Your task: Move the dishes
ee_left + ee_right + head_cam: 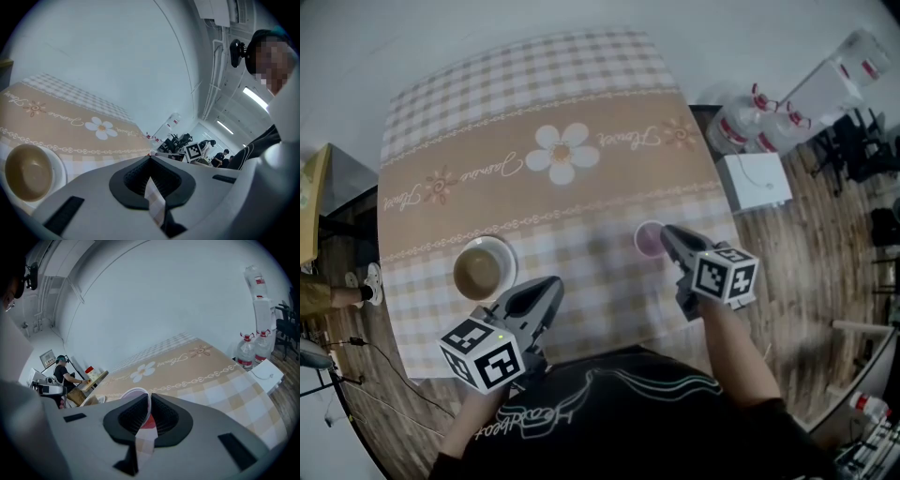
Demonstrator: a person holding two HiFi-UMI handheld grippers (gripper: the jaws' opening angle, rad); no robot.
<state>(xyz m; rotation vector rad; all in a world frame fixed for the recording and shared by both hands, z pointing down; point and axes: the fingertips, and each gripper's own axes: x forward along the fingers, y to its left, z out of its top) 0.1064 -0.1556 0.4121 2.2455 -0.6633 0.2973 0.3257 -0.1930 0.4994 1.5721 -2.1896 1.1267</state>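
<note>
- While the person stands at the near edge of a table (534, 94) covered by a beige checked cloth with a daisy print, two dishes sit on its near half, well apart.
- Toward the person's left is a brown bowl (478, 272) standing in a white saucer (510, 259). The left gripper view shows the same bowl (26, 173) low at its left edge.
- Toward the right is a small white cup (649, 240) with a pinkish-red inside.
- Right gripper (664, 231): its tongs are narrow and pinched on the near rim of the cup. In the right gripper view the thin white rim (136, 392) runs straight between the two dark pads of that gripper (149, 398), with red showing below it.
- Whether the cup's base rests on the cloth or has just come off it cannot be told from these views.
- Left gripper (551, 286): it hovers just beside the bowl, on the near right side, not touching it. In its own view the left gripper (150, 160) has its tongs drawn nearly together, with only a sliver of checked cloth visible between them, so it holds nothing.
- Progress, as a judgement: the task looks to be at an early stage. The cup is gripped but sits where it stands on the near part of the table, and the bowl with its saucer is untouched. Carrying the cup off and then taking the bowl both appear left to do.
</note>
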